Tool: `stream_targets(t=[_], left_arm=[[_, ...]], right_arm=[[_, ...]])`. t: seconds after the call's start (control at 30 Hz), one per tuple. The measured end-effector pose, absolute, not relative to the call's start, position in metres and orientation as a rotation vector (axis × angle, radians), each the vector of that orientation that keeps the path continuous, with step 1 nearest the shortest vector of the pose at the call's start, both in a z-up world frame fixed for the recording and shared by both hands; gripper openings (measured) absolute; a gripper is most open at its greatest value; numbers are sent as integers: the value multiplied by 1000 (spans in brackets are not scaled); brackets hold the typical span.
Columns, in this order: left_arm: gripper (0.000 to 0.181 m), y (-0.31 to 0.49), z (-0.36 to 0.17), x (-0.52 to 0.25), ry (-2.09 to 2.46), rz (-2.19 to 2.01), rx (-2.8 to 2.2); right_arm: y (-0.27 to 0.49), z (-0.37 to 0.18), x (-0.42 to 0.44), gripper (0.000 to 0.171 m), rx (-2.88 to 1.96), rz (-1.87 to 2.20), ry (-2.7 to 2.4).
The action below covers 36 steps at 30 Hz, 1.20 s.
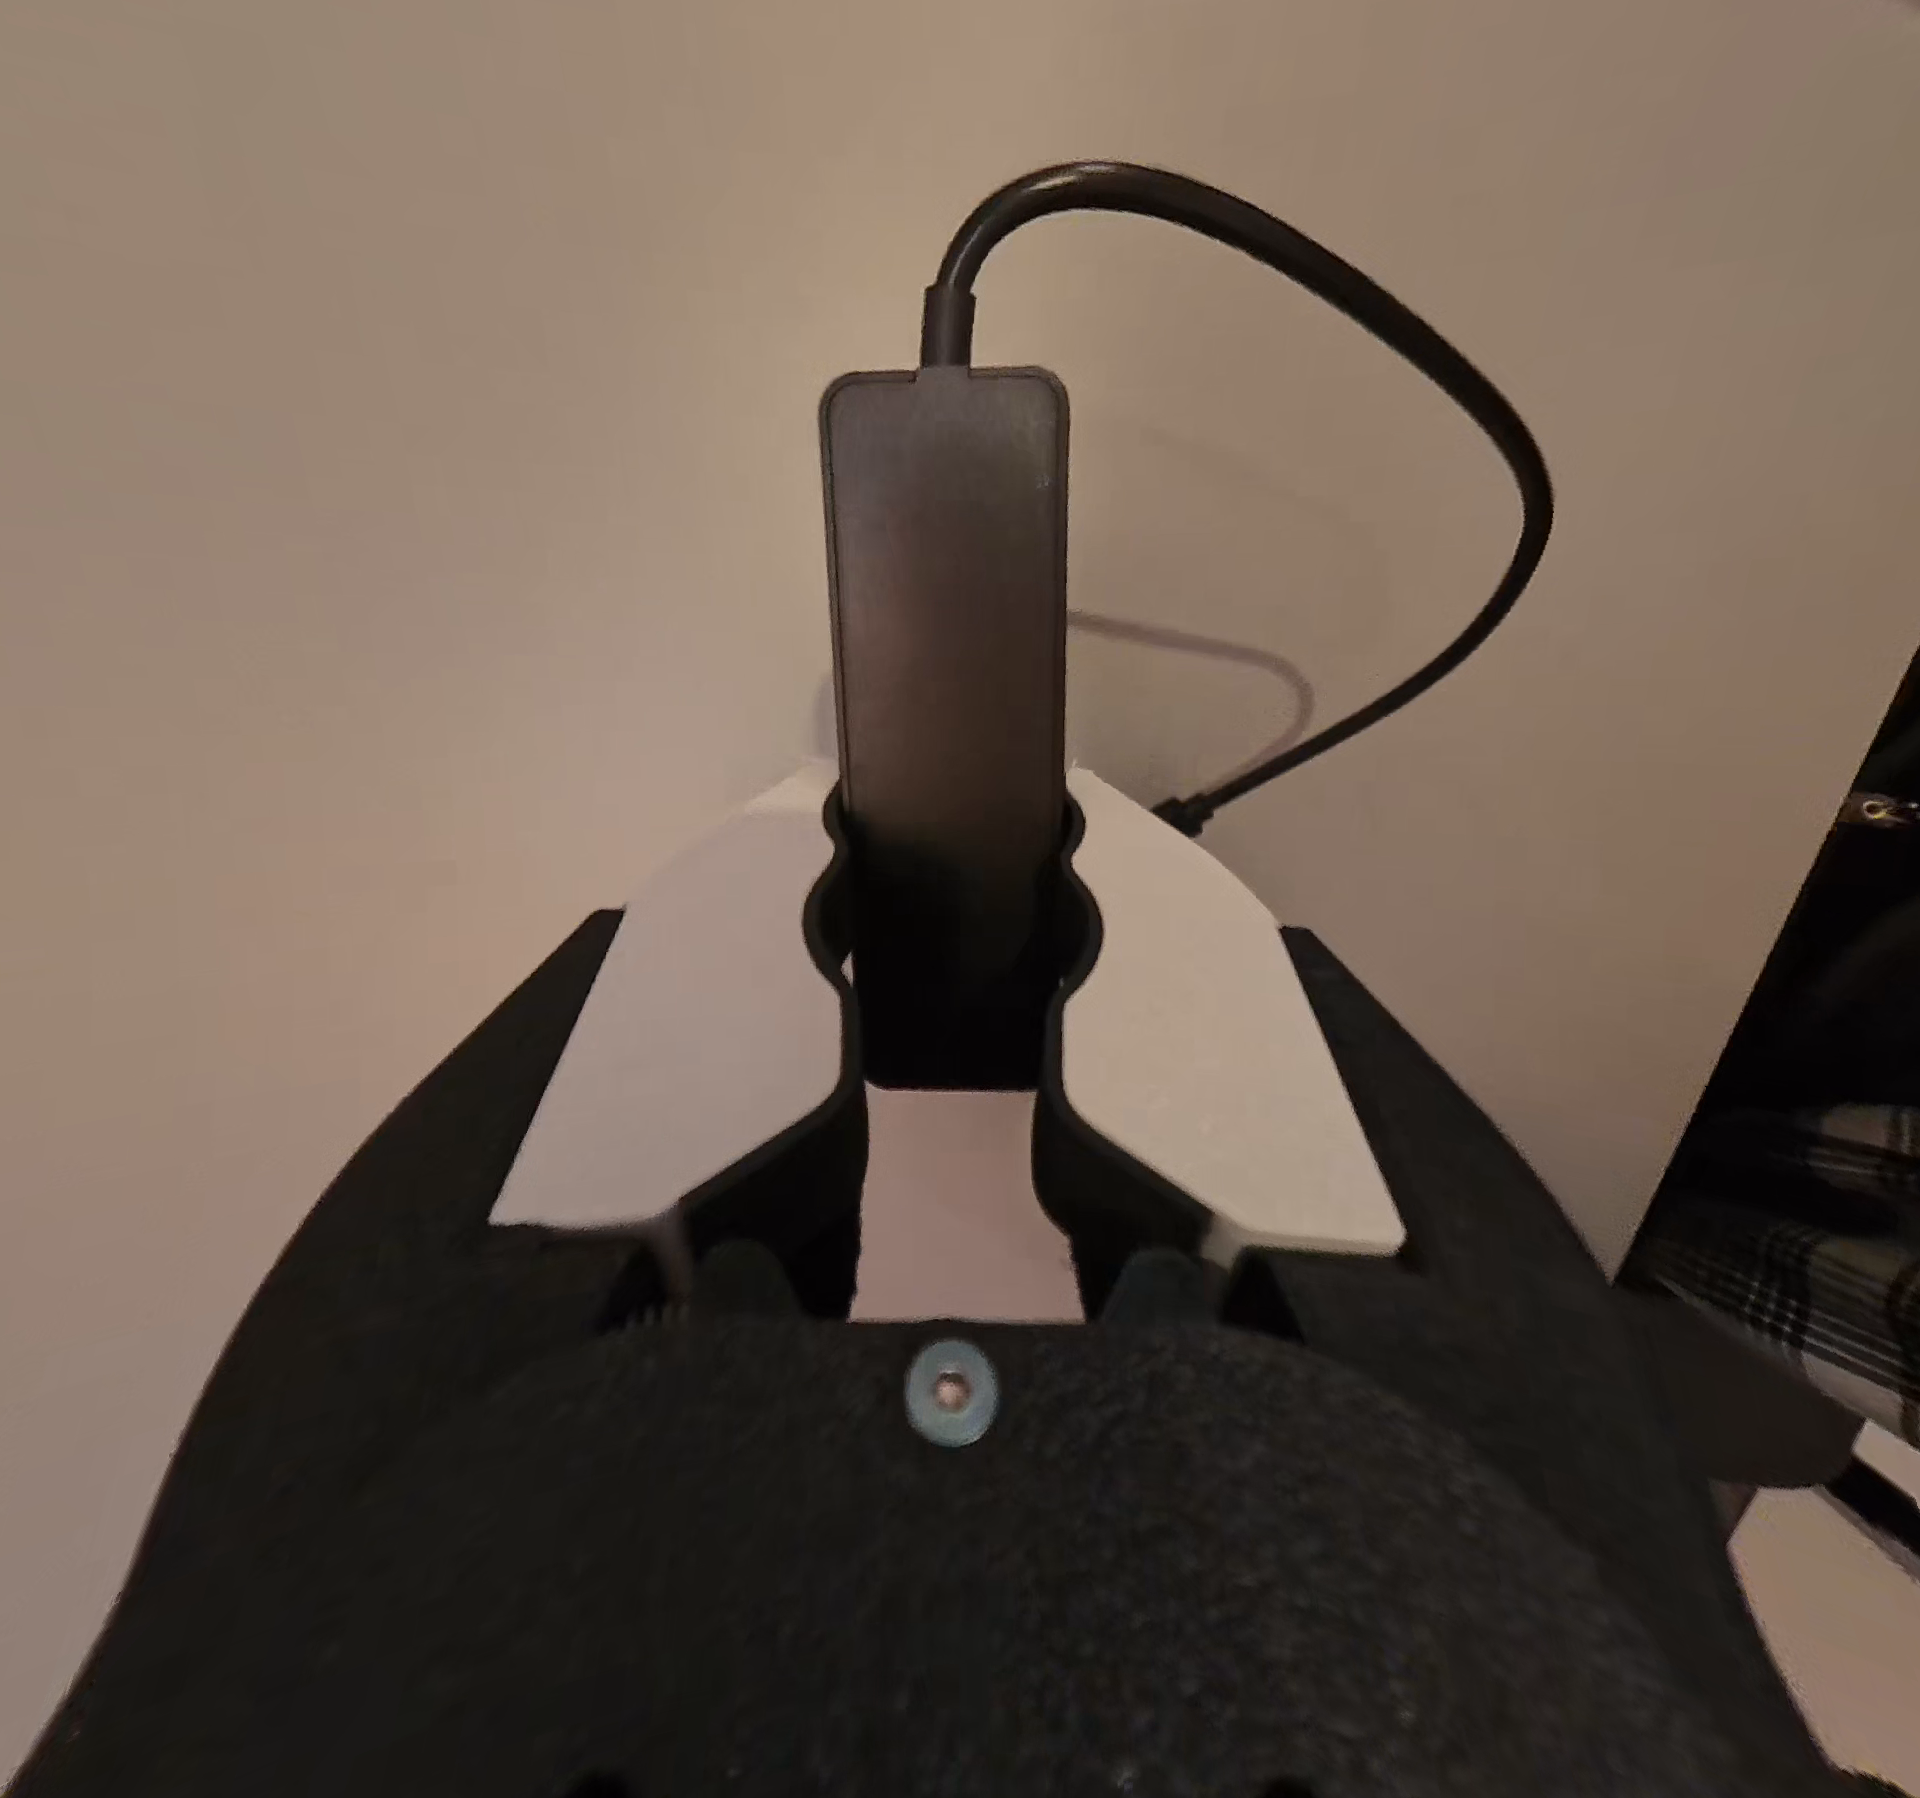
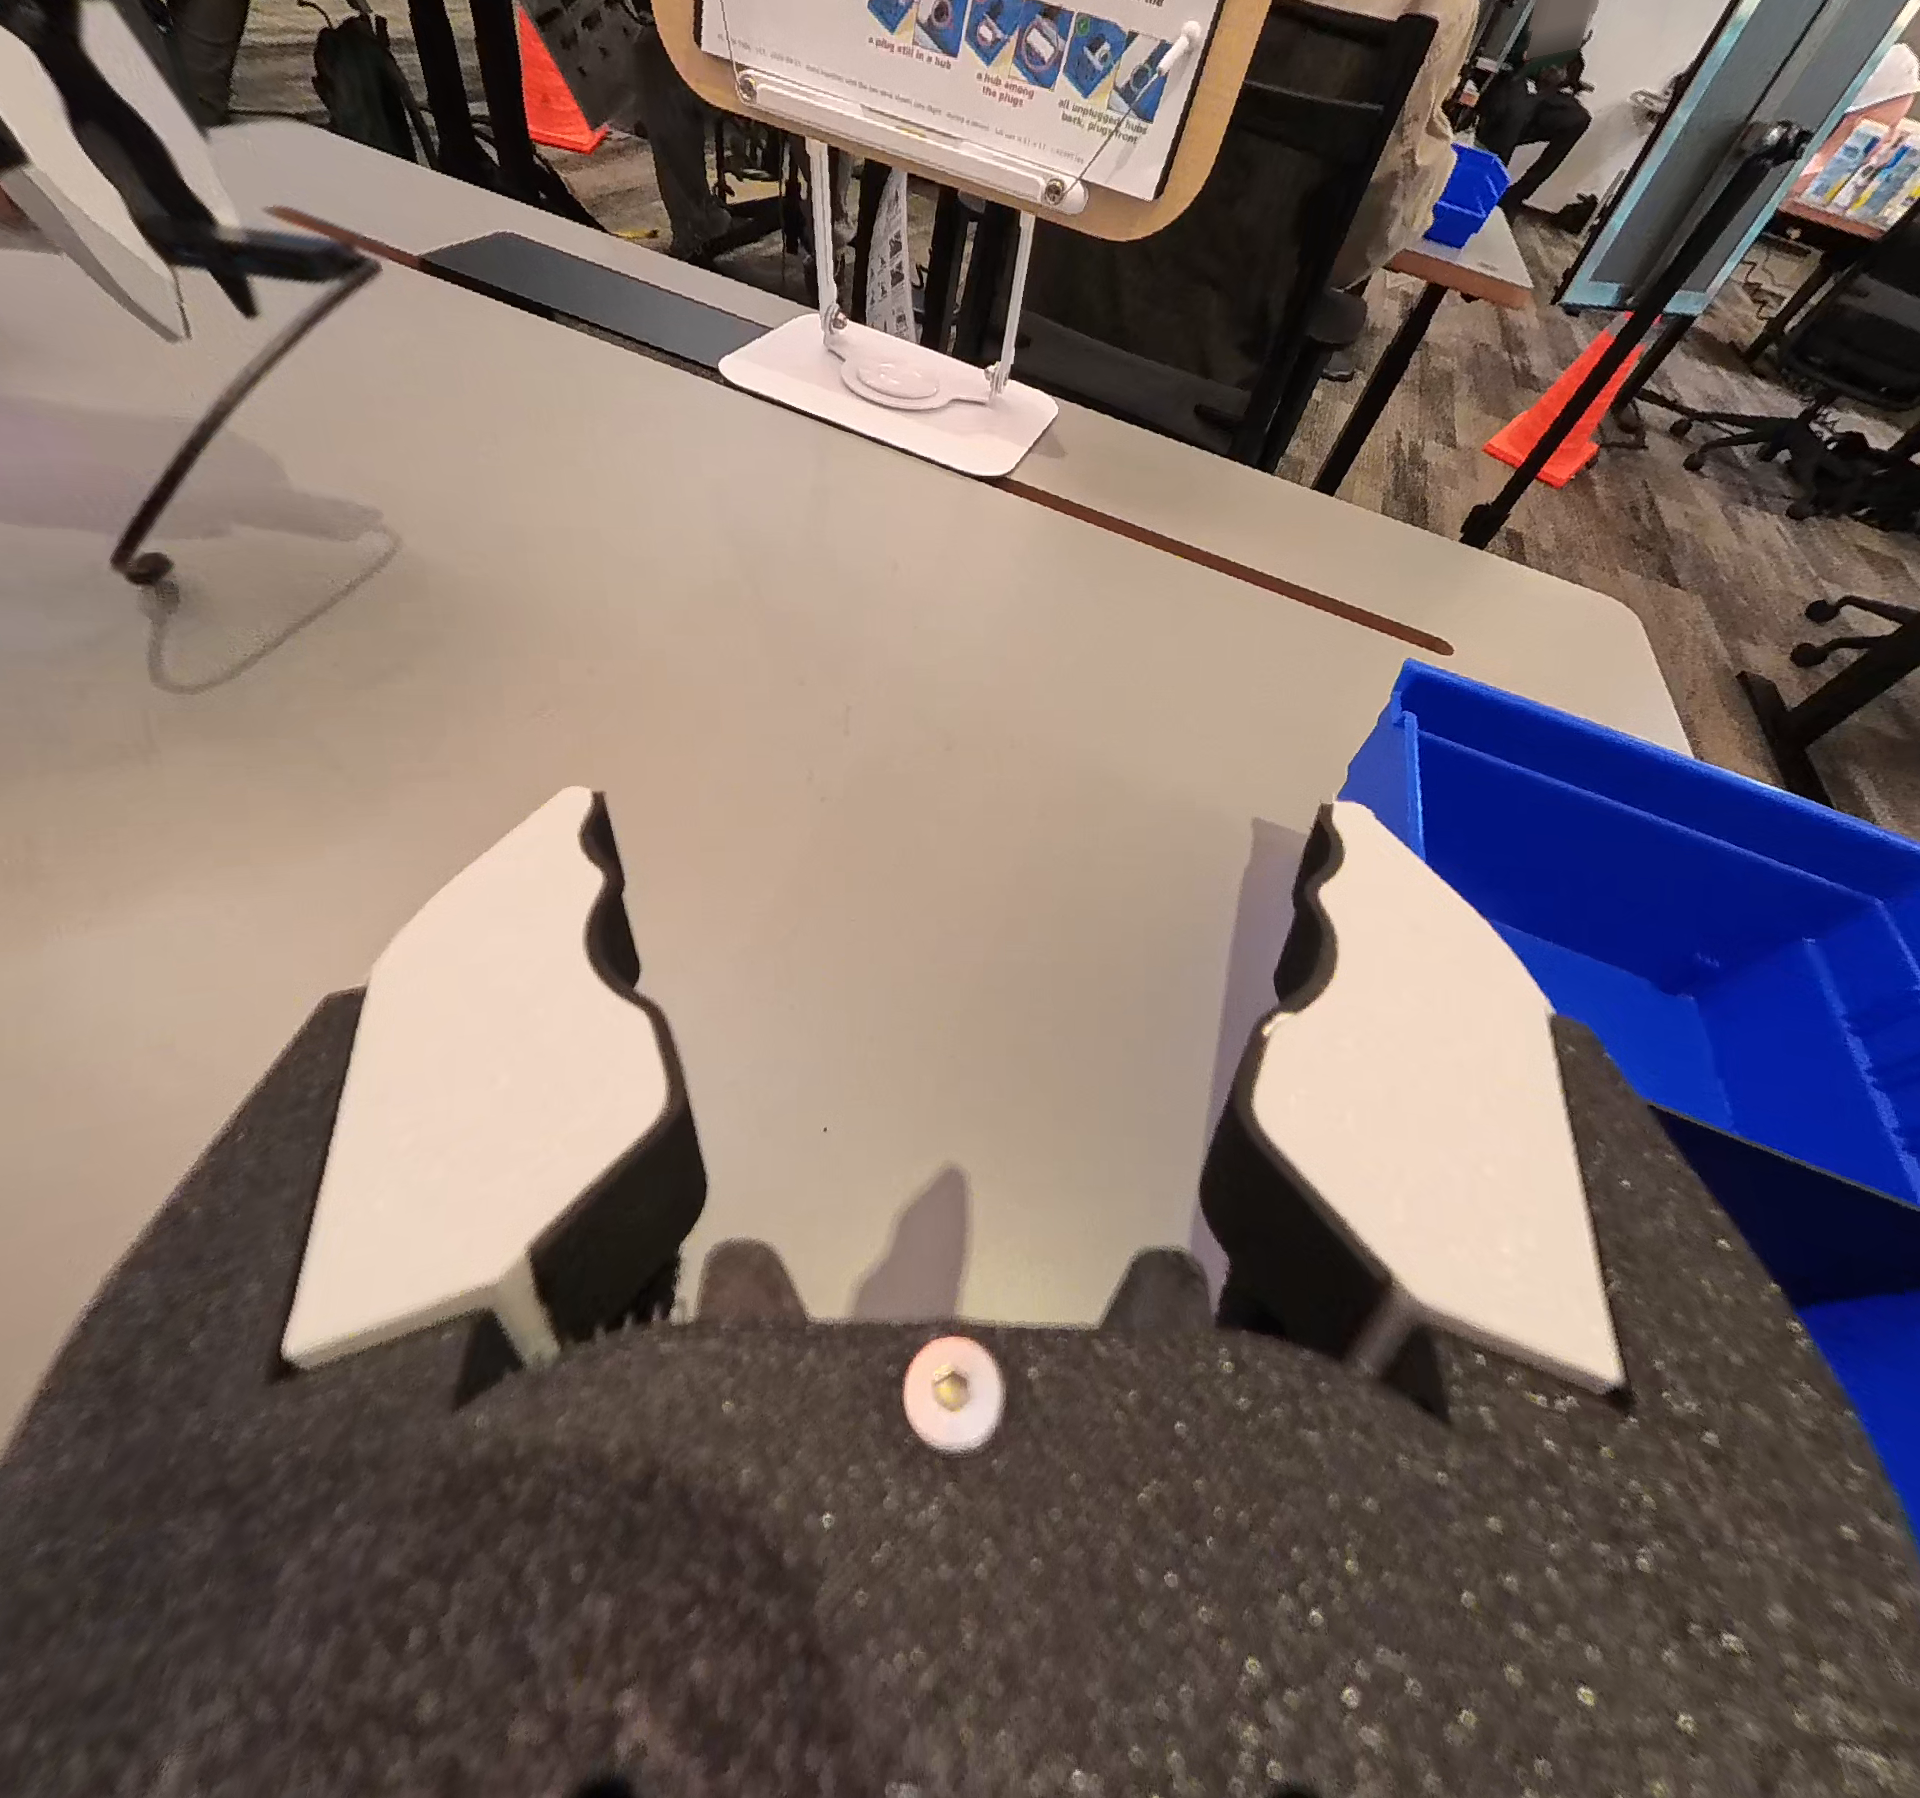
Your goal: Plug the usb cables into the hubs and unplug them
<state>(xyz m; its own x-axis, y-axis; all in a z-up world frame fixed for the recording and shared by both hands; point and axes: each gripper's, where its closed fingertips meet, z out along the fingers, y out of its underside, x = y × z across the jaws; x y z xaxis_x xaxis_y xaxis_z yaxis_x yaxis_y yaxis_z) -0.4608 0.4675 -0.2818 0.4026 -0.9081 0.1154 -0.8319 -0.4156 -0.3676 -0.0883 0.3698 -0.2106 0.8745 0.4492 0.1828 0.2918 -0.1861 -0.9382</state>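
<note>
Jaws of the left gripper clench the black hub, lifting it off the table for plugging, probably. The right gripper gapes empty beside the blue bin.

Office-like workspace: grey tables, rolling chairs, carpet floor, orange cones.

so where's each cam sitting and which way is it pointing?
Left wrist: on the left claw, looking down along its fingers at the table; claw shut on the black hub.
Right wrist: on the right claw, open and empty, facing across the table toward the instruction stand, blue bin at right.
Shared: hub, left claw, cable, table.
</note>
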Motion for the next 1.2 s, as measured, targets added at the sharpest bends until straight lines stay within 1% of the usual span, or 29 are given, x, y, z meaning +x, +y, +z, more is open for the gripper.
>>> stream_targets(t=[0.23,0.5,0.77,1.2], left_arm=[[34,477,-316,-441,1669,-396,-2410],[34,486,-347,-446,1731,-414,-2412],[34,483,-356,-443,1770,-479,-2354],[35,482,-368,-432,1853,-443,-2277]], right_arm=[[368,-212,-85,121,-1796,149,-560],[366,-215,-81,121,-1808,137,-555],[369,-217,-82,121,-1816,137,-561],[369,-216,-86,122,-1825,132,-573]])
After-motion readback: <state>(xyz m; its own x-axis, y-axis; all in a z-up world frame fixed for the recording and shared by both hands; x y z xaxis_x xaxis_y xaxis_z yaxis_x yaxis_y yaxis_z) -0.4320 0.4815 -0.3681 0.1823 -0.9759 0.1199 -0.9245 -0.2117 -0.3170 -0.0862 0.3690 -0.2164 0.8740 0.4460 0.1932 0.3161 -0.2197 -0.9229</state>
